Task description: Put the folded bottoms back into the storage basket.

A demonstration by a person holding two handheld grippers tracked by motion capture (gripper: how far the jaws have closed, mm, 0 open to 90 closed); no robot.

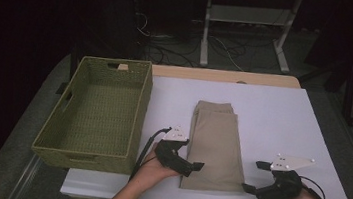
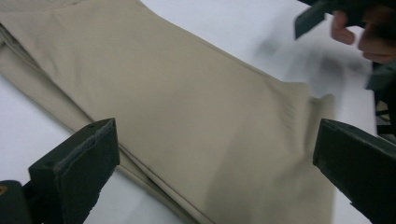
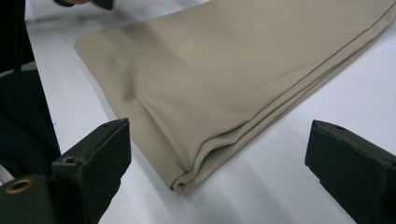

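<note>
Both grippers are closing in on the near end of the folded beige trousers (image 1: 213, 146), which are lying lengthwise on the white table (image 1: 282, 121), just right of the woven green basket (image 1: 97, 115). The left gripper (image 1: 188, 167) is hovering at the near left corner of the cloth with its jaws spread wide and gripping nothing; the right gripper (image 1: 255, 178) is sitting just off the near right corner, equally agape and empty. This looks like the approach before a pickup or another fold. The next move is calling for each gripper to catch all the stacked layers at its own corner, not just the top one. The far end of the trousers is looking dim from above, and the basket's interior is looking empty, though its near wall is hiding part of the floor. The background beyond the table is too dark to read.
</note>
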